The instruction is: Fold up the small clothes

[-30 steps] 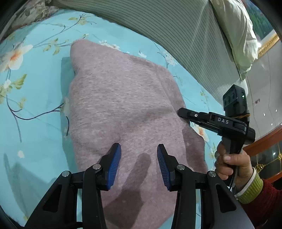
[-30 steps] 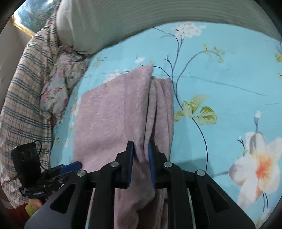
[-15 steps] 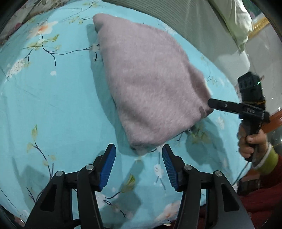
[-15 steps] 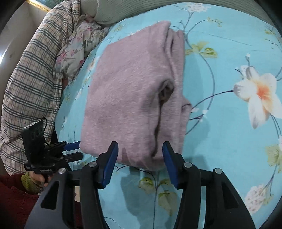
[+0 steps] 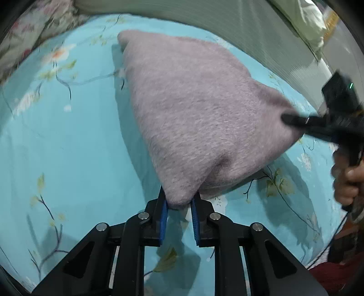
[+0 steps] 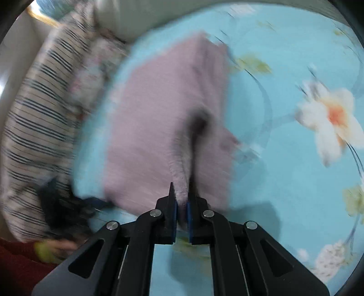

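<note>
A folded fuzzy mauve garment (image 5: 195,107) lies on the turquoise floral bedsheet (image 5: 68,148). My left gripper (image 5: 179,206) is shut on its near corner, the fabric pinched between the blue pads. My right gripper (image 6: 181,207) is shut on the other near corner of the garment (image 6: 159,127); that view is motion-blurred. The right gripper also shows in the left wrist view (image 5: 293,119) at the garment's right corner. The left gripper shows blurred in the right wrist view (image 6: 91,202) at the garment's lower left.
A grey-green striped quilt (image 5: 238,29) and a pale pillow (image 5: 304,20) lie behind the garment. A plaid blanket (image 6: 34,127) and floral cloth (image 6: 91,68) are piled at the bed's left side. The person's hand (image 5: 345,179) holds the right gripper.
Both grippers were open half a second ago, just short of the garment's near edge. Now each has closed on a near corner and the fabric is pulled up slightly.
</note>
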